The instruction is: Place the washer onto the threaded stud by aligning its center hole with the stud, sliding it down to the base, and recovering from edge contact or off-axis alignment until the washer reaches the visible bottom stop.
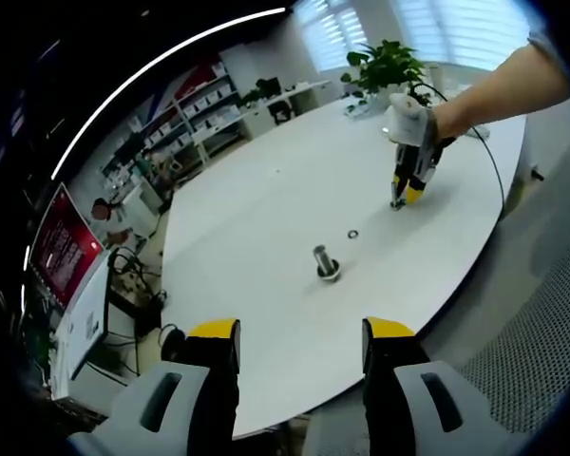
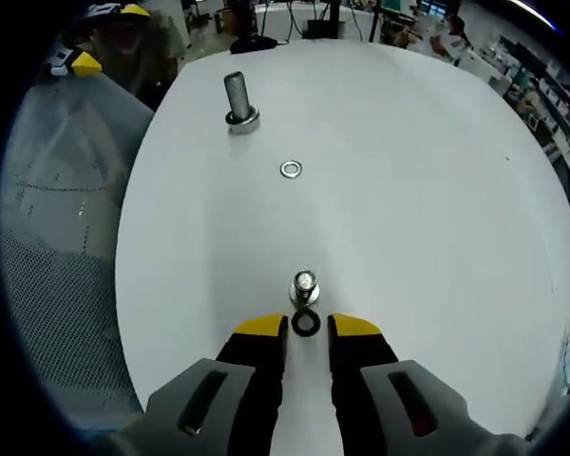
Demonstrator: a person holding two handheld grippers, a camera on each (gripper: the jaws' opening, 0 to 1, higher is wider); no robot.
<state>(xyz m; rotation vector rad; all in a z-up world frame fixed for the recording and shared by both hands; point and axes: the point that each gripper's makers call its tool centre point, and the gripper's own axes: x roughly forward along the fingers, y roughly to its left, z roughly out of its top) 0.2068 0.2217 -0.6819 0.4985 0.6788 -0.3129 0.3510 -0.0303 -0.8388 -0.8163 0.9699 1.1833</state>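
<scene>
- Rising from the bottom of the right gripper view, the right gripper (image 2: 306, 328) has its yellow-tipped jaws set a narrow gap apart, low over the white table (image 2: 408, 190).
- A dark washer (image 2: 306, 322) sits in that gap at the tips; whether the jaws actually pinch it or it lies on the table between them, I cannot tell.
- Just beyond the tips stands a small threaded stud (image 2: 304, 283), upright, with its base on the table and the dark washer just beside it.
- Farther out lies a loose silver washer (image 2: 291, 169), flat on the table, and beyond it a larger upright bolt (image 2: 237, 100) with a collar at its foot.
- In the left gripper view, the left gripper (image 1: 302, 347) holds its jaws wide apart with nothing between them, hanging off the near edge of the table (image 1: 266, 190).
- Past them are the larger bolt (image 1: 325, 263) and the loose washer (image 1: 352, 233), apart from each other.
- Across the table, a gloved hand (image 1: 410, 122) on an outstretched bare forearm points the right gripper (image 1: 400, 197) steeply down, its tips at the table surface.
</scene>
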